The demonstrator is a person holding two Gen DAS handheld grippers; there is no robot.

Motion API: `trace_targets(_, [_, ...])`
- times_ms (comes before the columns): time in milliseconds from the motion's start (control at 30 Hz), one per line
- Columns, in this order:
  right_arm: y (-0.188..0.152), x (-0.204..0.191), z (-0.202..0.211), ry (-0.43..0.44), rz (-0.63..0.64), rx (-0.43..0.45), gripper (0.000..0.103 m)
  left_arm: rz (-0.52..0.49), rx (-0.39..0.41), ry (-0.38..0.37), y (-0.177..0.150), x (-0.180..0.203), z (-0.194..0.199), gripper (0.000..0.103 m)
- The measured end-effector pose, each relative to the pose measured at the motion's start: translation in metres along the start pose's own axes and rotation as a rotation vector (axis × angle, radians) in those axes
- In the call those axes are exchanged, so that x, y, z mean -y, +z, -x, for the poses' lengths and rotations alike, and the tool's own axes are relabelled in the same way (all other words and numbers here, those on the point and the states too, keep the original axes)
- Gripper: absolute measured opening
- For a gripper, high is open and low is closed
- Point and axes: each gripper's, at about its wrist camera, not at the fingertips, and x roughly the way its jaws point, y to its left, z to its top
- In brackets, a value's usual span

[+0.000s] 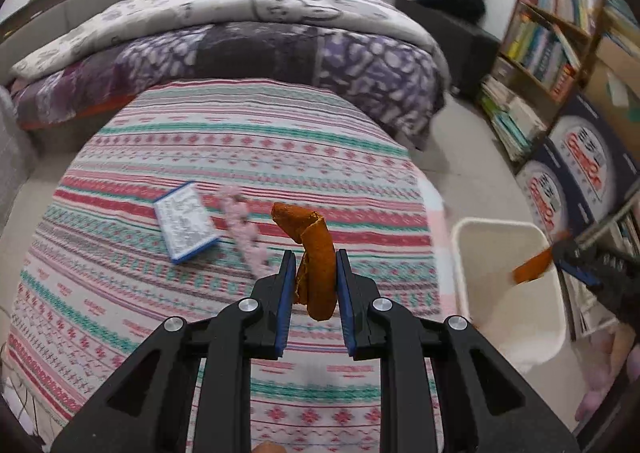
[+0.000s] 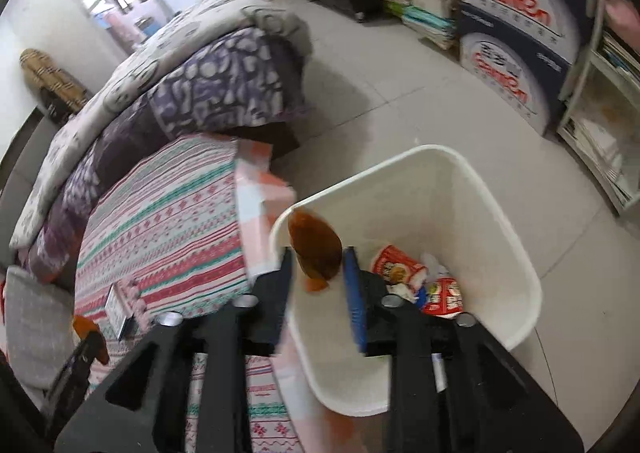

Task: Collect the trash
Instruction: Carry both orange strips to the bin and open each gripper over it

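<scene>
Meanwhile, the left gripper is pinching an orange peel above the striped bedspread; the right gripper is standing parted over the white bin, another peel sitting loose between its pads, with wrappers at three o'clock inside.

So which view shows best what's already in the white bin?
The right wrist view: it looks down into the white bin, showing red snack wrappers and crumpled paper at the bottom. The left wrist view catches only the bin's rim and inner wall beside the bed; its contents are hidden.
</scene>
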Motion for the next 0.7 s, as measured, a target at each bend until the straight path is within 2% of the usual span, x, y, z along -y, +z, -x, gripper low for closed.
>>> trace_targets(33, [0.001,0.003,0.002,-0.015,-0.008,0.014,0.050,-0.011,-0.003,-0.011,-0.001,0.005,-0.001,0.021])
trace_targets(133, [0.007,0.013,0.007,-0.048,-0.023,0.044,0.060,-0.051,-0.013,-0.055,-0.006,0.025,-0.005,0.021])
trace_targets(367, [0.015,0.043,0.016,-0.071,-0.113,0.064,0.072,-0.147,-0.042,-0.169,-0.019,0.074,-0.011,0.021])
trace_targets(700, [0.021,0.080,0.025,-0.055,-0.242,0.065,0.076,-0.269,-0.065,-0.317,-0.038,0.137,-0.014,0.023])
